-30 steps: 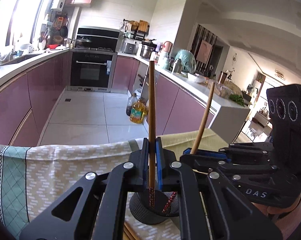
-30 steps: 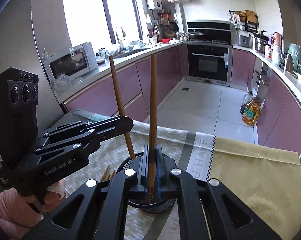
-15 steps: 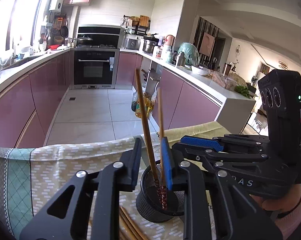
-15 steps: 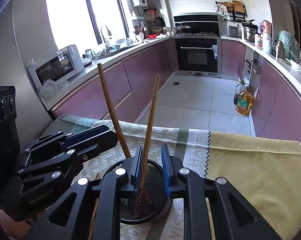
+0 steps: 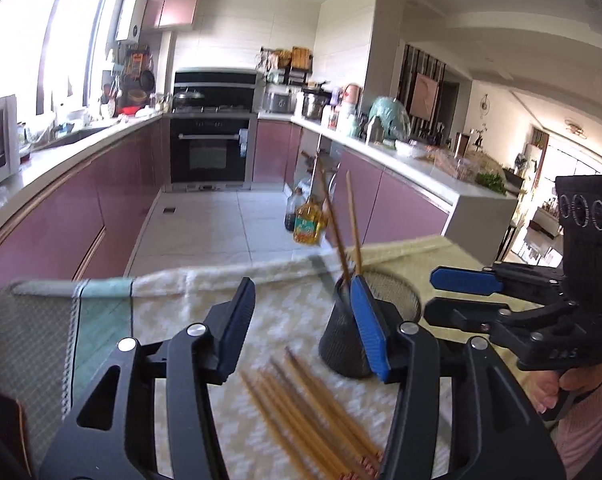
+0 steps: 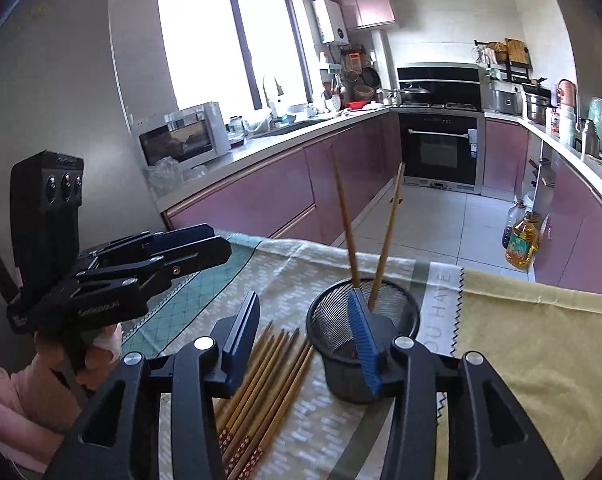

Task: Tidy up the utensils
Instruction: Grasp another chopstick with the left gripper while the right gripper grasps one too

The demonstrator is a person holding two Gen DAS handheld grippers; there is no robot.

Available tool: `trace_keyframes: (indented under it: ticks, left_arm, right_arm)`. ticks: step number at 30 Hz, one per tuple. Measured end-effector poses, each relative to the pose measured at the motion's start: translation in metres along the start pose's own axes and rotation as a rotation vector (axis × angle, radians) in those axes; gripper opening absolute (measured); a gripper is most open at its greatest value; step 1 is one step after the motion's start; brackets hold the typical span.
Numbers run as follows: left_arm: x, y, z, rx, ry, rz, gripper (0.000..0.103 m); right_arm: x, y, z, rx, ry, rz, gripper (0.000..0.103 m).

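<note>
A black mesh cup (image 5: 337, 344) (image 6: 341, 376) stands on the patterned cloth with two chopsticks (image 5: 353, 220) (image 6: 343, 220) leaning upright in it. Several loose chopsticks (image 5: 301, 412) (image 6: 269, 376) lie flat on the cloth just left of the cup. My left gripper (image 5: 301, 300) hovers left of the cup; its jaws are opening with nothing between them. The right gripper (image 6: 305, 316) sits near the cup above the loose chopsticks, jaws also opening and empty. Each gripper shows in the other's view: the right gripper (image 5: 457, 296), the left gripper (image 6: 217, 246).
A white-and-green patterned tablecloth (image 6: 285, 264) covers the table, with a yellow cloth (image 6: 533, 344) on its right part. Beyond the far table edge lie the kitchen floor, an oil bottle (image 6: 521, 244) and purple cabinets (image 6: 261, 200). A hand in a pink sleeve (image 5: 589, 412) holds the right gripper.
Both grippers were shut on a chopstick each over the cup. Each has let go, both chopsticks now stand in the cup, and both grippers have drawn back and leftward with jaws apart.
</note>
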State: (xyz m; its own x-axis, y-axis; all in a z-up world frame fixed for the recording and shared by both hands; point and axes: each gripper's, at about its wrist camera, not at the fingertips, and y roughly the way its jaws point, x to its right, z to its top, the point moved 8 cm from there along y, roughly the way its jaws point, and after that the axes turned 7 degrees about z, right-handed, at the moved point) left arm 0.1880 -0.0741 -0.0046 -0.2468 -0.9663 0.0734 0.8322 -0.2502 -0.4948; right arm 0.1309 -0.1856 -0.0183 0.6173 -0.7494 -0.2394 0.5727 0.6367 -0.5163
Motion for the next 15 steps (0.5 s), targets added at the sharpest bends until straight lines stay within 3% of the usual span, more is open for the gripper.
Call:
trace_keyframes:
  ticks: [9,15]
  left_arm:
    - [-0.026,0.028,-0.105,-0.269,0.015,0.053,0.05]
    - [-0.021,0.033,-0.14,-0.335,0.029,0.056,0.05]
  right_arm:
    - [0.005,0.046,-0.075,-0.176,0.112,0.008,0.043]
    - [0.005,0.055,-0.095,-0.214,0.134,-0.021,0.042]
